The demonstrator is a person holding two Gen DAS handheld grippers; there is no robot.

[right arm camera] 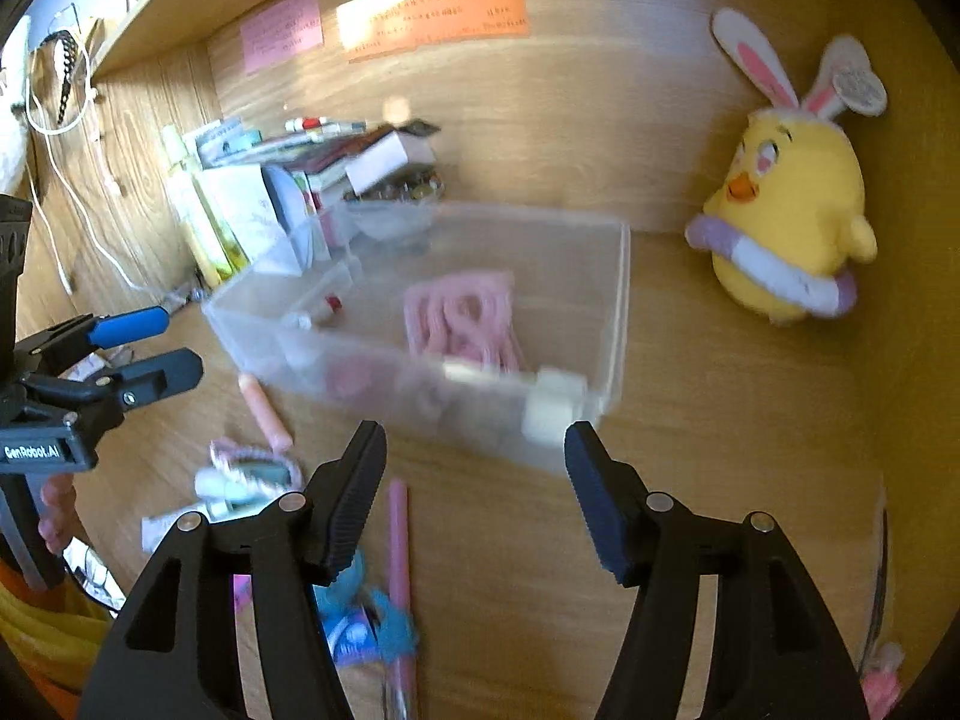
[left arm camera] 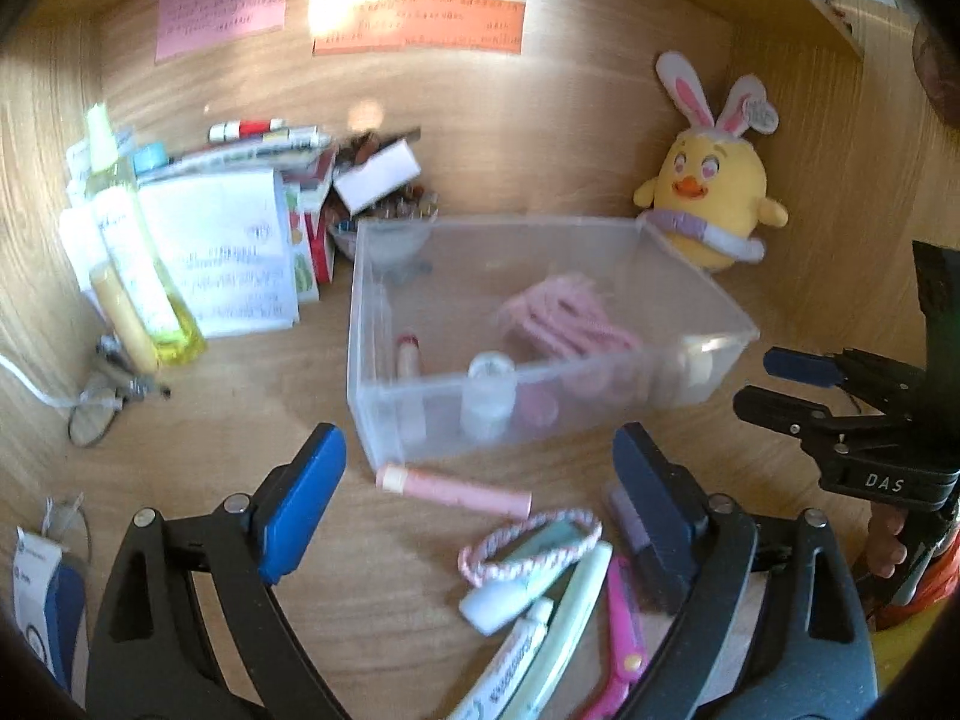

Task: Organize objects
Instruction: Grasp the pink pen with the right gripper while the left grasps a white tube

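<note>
On a wooden desk point(left arm camera: 252, 420) the clear bin point(left arm camera: 390, 324) already holds some items, and both the left gripper point(left arm camera: 480, 480) and right gripper point(right arm camera: 474, 468) gape empty, so next seems grabbing the pink tube point(left arm camera: 453, 489) just before the bin.

A home study nook, by the look of it: light wooden worktop point(left arm camera: 240, 420) boxed in by wood-grain back and side panels, with a shelf board overhead. Pink, green and orange paper notes point(left arm camera: 420, 18) stuck to the back panel. Yellow plush chick with pink-lined bunny ears point(left arm camera: 711, 192) propped in the corner. Leaning pile of booklets and papers point(left arm camera: 228, 240) beside bottles at the left. Clear plastic storage box point(left arm camera: 384, 360) holding small toiletries, more of them scattered in front.
</note>
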